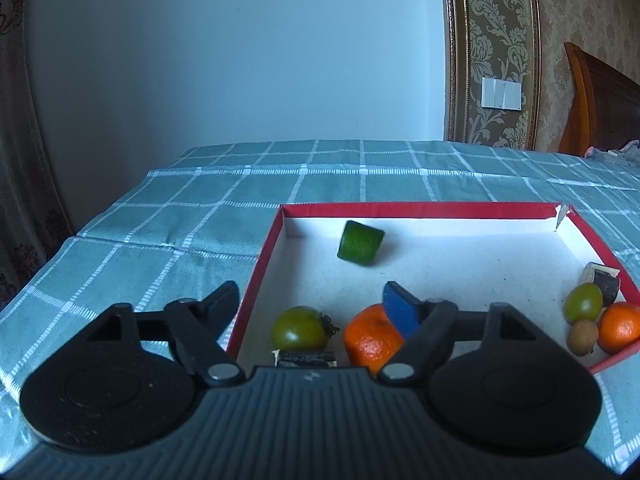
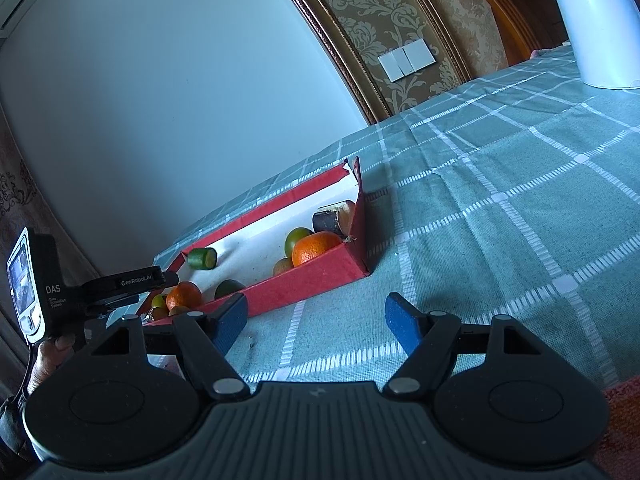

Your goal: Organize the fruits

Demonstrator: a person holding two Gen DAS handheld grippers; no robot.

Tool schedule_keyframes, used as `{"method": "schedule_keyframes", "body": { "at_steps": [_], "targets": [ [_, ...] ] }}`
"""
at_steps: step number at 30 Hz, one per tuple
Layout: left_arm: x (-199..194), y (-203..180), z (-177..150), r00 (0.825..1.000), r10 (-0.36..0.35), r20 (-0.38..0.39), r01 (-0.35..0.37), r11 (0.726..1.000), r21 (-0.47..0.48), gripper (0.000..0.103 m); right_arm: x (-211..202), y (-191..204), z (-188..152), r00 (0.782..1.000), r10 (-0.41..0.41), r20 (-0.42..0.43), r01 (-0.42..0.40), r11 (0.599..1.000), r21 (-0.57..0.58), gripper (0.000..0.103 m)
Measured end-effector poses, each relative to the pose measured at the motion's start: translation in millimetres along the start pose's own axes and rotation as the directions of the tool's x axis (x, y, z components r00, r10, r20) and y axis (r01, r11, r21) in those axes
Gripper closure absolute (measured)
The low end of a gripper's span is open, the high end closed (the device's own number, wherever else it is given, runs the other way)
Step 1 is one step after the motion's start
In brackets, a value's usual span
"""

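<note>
Green cucumber chunk (image 1: 361, 243) on its side, cut end facing right, red tray (image 1: 420, 209)

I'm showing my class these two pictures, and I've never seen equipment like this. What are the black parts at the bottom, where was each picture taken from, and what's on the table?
No robot here: a person holds a pair of tongs in each hand, with a camera on each looking along its fingers. One picture is from the left tongs, above a red box; the other is from the right tongs, over the checked cloth beside the box. Both tongs are open and hold nothing. In the box lie oranges, a green tomato, a cucumber piece and other small produce. At the left edge of the right picture, a hand holds the left tongs.
</note>
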State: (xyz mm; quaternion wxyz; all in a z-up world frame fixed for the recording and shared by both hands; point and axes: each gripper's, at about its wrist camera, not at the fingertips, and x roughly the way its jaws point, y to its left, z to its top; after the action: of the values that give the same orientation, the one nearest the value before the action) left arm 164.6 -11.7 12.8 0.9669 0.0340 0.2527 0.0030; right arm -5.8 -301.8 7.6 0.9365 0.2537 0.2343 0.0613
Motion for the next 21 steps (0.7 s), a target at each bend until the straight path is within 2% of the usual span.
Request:
{"method": "schedule_keyframes", "body": {
  "at_steps": [1, 4, 20, 21],
  "targets": [
    [-3.0, 0.2, -0.9, 1.0, 0.012, 0.008, -0.012, 1.0, 0.0, 0.006, 0.0, 0.0, 0.1, 1.0, 0.0, 0.0, 0.0, 1.0, 0.0, 0.028],
    [-16.7, 0.2, -3.5, 0.998, 0.042, 0.05, -0.043, 0.999, 0.012, 0.0, 0.0, 0.0, 0.2, 1.0, 0.0, 0.0, 0.0, 1.0, 0.0, 0.028],
    [-70.6, 13.4, -17.0, 0.998, -0.015, 0.067, 0.017, 0.999, -0.03, 0.0, -0.2, 0.6, 2.8, 1.0, -0.01, 0.0, 0.01, 1.0, 0.001, 0.027],
    [-73.1, 14.6, -17.4, 0.997, -0.017, 0.071, 0.019, 0.999, -0.032, 0.0, -0.2, 0.8, 2.9, 1.0, -0.012, 0.0, 0.012, 1.0, 0.001, 0.025]
  ]
}}
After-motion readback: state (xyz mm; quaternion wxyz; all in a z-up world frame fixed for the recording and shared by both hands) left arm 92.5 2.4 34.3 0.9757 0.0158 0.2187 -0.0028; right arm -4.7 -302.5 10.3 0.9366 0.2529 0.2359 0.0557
